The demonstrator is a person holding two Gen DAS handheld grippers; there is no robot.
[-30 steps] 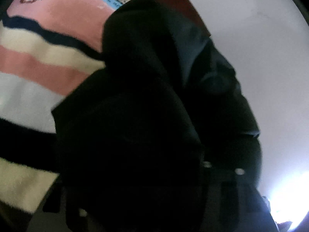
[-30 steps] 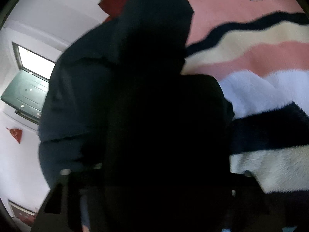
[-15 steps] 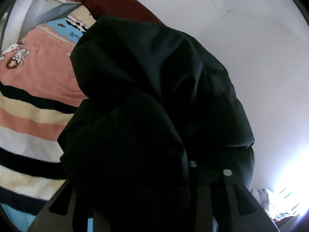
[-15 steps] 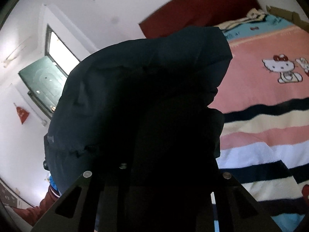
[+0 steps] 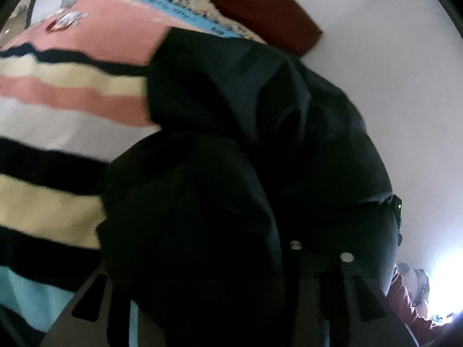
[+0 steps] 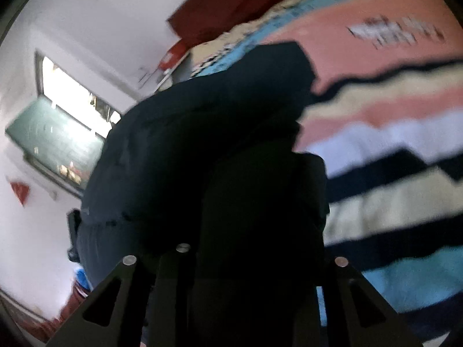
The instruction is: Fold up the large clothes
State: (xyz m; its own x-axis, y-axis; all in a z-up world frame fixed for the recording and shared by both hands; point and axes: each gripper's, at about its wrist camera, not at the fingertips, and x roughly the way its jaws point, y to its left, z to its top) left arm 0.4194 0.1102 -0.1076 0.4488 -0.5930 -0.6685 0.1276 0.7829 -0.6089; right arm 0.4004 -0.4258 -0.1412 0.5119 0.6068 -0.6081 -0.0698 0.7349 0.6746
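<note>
A large dark navy jacket hangs bunched between both grippers above the striped bed blanket. In the left wrist view its fabric fills my left gripper and hides the fingertips. The jaws are opening slightly, with cloth still gripped between them. In the right wrist view the same jacket drapes over my right gripper. Its jaws are also opening a little around a thick fold that covers the pads. The garment spans from one gripper to the other.
The blanket, striped pink, cream, white, black and blue, covers the bed below. A dark red headboard stands against the white wall. A bright window with a green pane is to the left in the right wrist view. Red clothing lies low at the right.
Both grippers have risen with the jacket, so more of the bed, headboard and wall shows around it. The jacket hangs farther from the blanket, and both views are blurred by motion.
</note>
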